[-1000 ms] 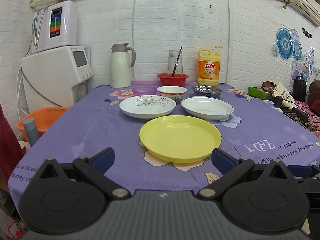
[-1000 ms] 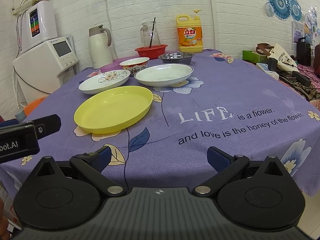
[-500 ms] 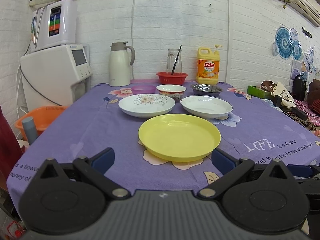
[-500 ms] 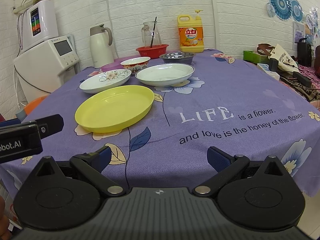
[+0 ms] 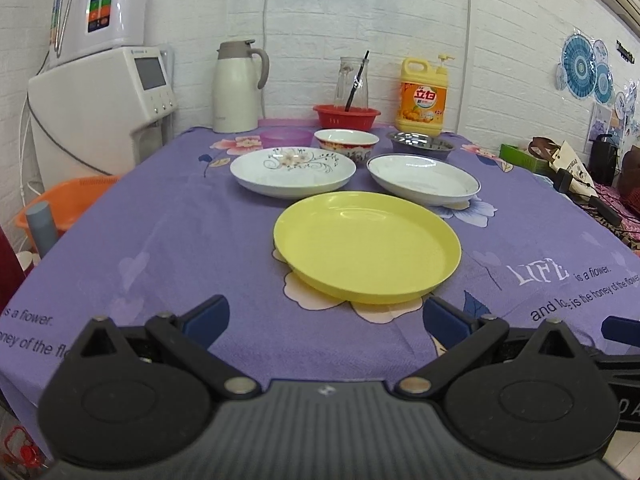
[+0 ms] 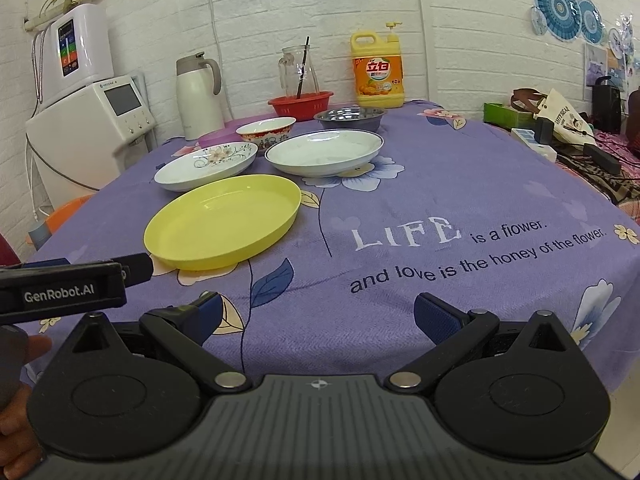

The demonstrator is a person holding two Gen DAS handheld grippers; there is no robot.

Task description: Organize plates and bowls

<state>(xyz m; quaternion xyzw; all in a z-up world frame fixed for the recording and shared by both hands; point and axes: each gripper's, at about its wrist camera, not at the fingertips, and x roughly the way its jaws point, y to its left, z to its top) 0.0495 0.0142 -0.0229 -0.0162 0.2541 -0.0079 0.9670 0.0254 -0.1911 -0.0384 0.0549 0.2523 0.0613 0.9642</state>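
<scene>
The purple bowl (image 5: 285,136) hides behind the floral plate (image 5: 293,167). The yellow plate (image 5: 367,247) sits glossy, empty. Left claw (image 5: 325,315) and right claw (image 6: 318,314) both gape, holding nothing.

Yellow plate (image 5: 366,248); white plate, floral print (image 5: 292,171); plain white plate (image 5: 423,178); purple flowered tablecloth (image 5: 192,240); red basket (image 5: 346,116).
</scene>
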